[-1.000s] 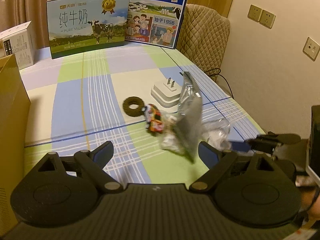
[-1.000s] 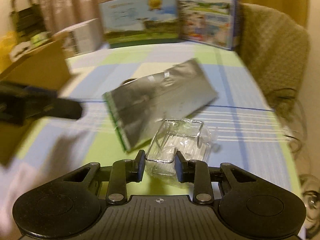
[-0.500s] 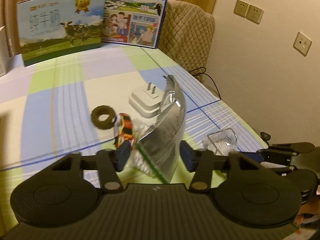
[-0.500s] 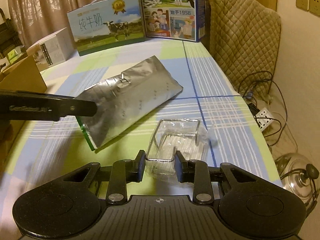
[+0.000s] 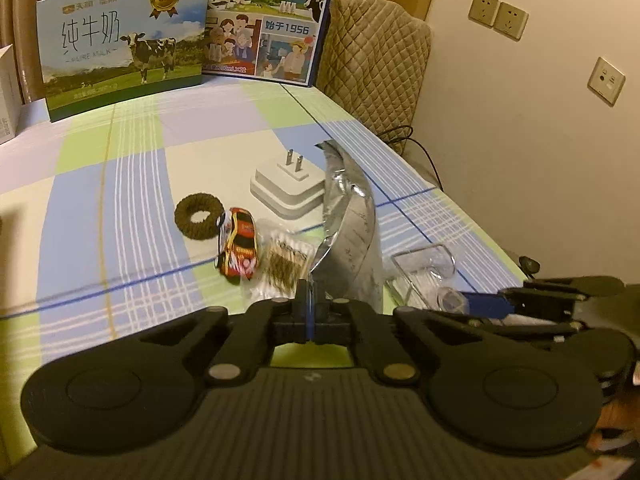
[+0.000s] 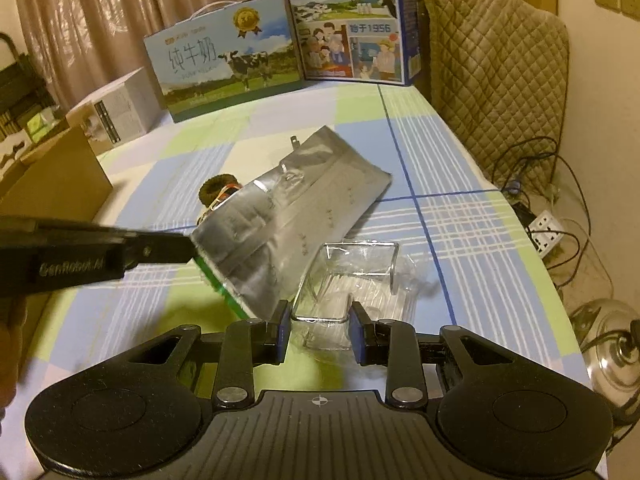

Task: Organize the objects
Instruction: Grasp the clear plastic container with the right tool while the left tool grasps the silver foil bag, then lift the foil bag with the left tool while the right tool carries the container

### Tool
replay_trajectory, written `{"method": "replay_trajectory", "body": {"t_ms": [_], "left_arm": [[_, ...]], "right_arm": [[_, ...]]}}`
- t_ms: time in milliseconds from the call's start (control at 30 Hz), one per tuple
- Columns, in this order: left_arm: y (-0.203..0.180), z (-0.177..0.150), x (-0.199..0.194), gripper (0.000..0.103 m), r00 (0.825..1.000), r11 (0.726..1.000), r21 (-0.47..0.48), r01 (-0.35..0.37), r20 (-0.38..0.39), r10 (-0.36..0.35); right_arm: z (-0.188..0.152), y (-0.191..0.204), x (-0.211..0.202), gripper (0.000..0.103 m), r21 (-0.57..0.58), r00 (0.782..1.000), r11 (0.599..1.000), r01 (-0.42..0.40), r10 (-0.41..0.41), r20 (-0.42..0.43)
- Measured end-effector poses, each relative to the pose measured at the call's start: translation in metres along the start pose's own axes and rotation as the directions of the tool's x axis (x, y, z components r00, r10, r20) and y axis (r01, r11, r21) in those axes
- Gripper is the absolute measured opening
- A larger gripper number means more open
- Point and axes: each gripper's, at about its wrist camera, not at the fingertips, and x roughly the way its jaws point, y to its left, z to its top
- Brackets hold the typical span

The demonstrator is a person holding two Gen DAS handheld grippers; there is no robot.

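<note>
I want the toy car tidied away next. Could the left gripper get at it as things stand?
Probably not yet: the left gripper is shut on the silver pouch. The toy car itself lies uncovered just ahead-left, beside the brown ring, so once the pouch is released the path looks free.

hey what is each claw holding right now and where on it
Left claw: shut on the silver zip bag, pinching its lower open-end corner. Right claw: grips the clear plastic box by its near end.

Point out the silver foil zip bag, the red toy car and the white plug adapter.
Silver foil zip bag (image 6: pixel 296 216), right wrist view, middle of its flat face.
Red toy car (image 5: pixel 239 242), left wrist view, its roof.
White plug adapter (image 5: pixel 286 192), left wrist view, top face below the prongs.
</note>
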Motion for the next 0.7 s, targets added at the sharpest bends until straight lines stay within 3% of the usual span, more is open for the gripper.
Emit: {"method": "replay_trajectory", "body": {"t_ms": [300,400,433,467,533,700], "left_arm": [[-0.005,-0.016,-0.033,0.0,1.0,1.0,0.01,-0.009,-0.014,0.009],[-0.004,-0.017,-0.04,0.0,0.999,0.999,0.036,-0.037,0.021,0.036],[-0.004,-0.015,-0.04,0.006,0.998,0.998,0.039,-0.045,0.034,0.044],[-0.004,-0.014,-0.039,0.02,0.998,0.998,0.038,-0.046,0.044,0.045],[-0.005,-0.01,-0.033,0.035,0.998,0.999,0.039,-0.027,0.054,0.025],[-0.011,-0.002,-0.005,0.037,1.0,0.998,0.057,0.003,0.023,-0.005]], "right_arm": [[-0.002,-0.003,-0.022,0.027,0.039,1.0,0.999,-0.009,0.008,0.013],[0.0,-0.002,-0.025,0.027,0.035,1.0,0.999,-0.008,0.007,0.024],[0.001,-0.002,-0.026,0.027,0.042,1.0,0.999,-0.007,0.006,0.027],[0.002,-0.003,-0.026,0.027,0.047,1.0,0.999,-0.007,0.006,0.029],[0.003,-0.006,-0.025,0.027,0.055,0.999,0.998,-0.004,0.002,0.033],[0.006,-0.015,-0.019,0.027,0.096,0.999,0.995,0.036,-0.039,0.027]]}}
